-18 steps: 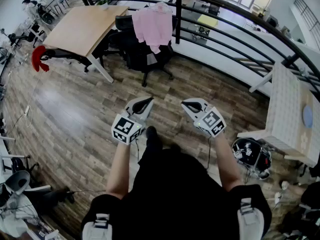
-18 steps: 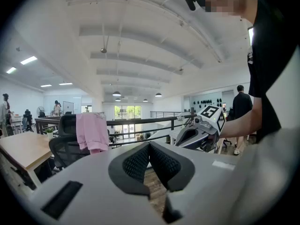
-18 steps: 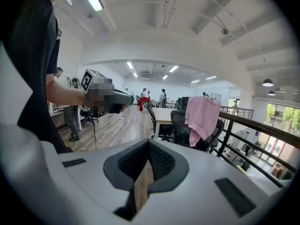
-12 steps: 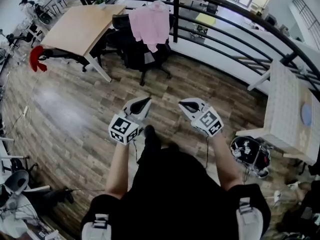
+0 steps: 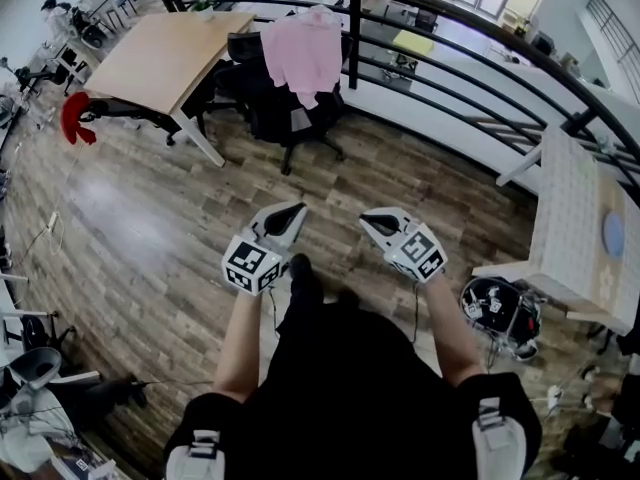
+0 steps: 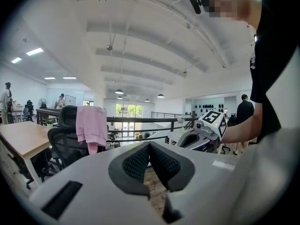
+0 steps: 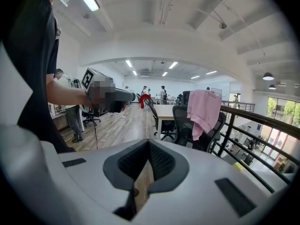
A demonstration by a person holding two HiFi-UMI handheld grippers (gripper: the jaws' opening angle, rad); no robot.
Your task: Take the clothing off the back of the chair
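A pink garment hangs over the back of a black office chair at the far side of the wooden floor, next to the railing. Both grippers are held side by side in front of the person's body, well short of the chair. My left gripper is shut with nothing between its pads. My right gripper is shut and empty too. The left gripper view has the garment and chair at its left, beyond the closed left gripper. In the right gripper view the garment hangs right of centre, past the right gripper.
A wooden desk stands left of the chair, with a red item by its leg. A black railing runs behind the chair. A white table and a black-and-white object on the floor are at the right.
Both grippers sit a little lower in the head view than before. Their jaws stay shut. The chair and the garment have not moved.
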